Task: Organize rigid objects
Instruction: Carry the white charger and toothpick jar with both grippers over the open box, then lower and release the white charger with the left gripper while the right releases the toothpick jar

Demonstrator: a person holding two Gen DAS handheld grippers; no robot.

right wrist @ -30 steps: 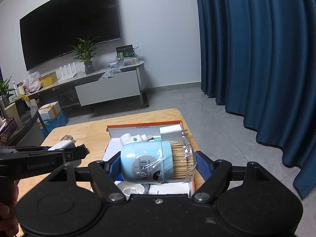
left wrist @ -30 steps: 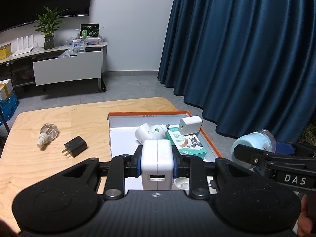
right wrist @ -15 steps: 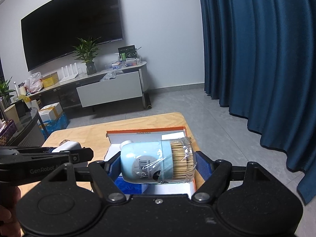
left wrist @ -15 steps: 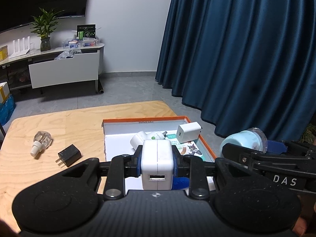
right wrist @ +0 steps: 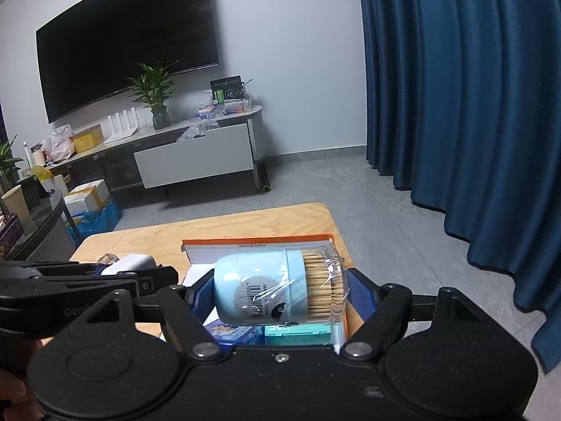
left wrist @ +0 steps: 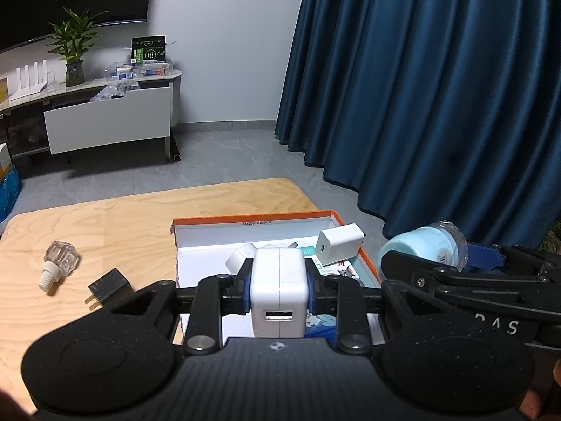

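Left gripper (left wrist: 278, 289) is clamped on a white charger (left wrist: 278, 294), pads on its two flat sides, USB port facing the camera. Right gripper (right wrist: 280, 289) is clamped on a toothpick jar (right wrist: 278, 287) lying sideways, one pad on the blue base, the other on the clear lid. Both hang above the near end of the box (left wrist: 252, 218), which sits on the wooden table (left wrist: 105, 231).

Risks from here:
- Jar is round w/ shiny plastic wrap and is gripped end to end. Loosen the squeeze a bit early and it prob rolls off, likely over the right wall of the box, since it hangs close to that edge
- The box already holds a small white adapter (left wrist: 338, 244) propped on the right wall, a white plug (left wrist: 240, 258) and a teal carton (right wrist: 298, 331). Dropping the charger from height could knock the propped adapter out of the box
- The two grippers are v close side by side over the box, so lowering both at once could bump them together
- Free floor in the box is mostly hidden behind the charger, can't tell how much room is left

Left of the box, a black plug (left wrist: 108, 286) and a clear bottle (left wrist: 59, 265) lie on the table, not yet sorted
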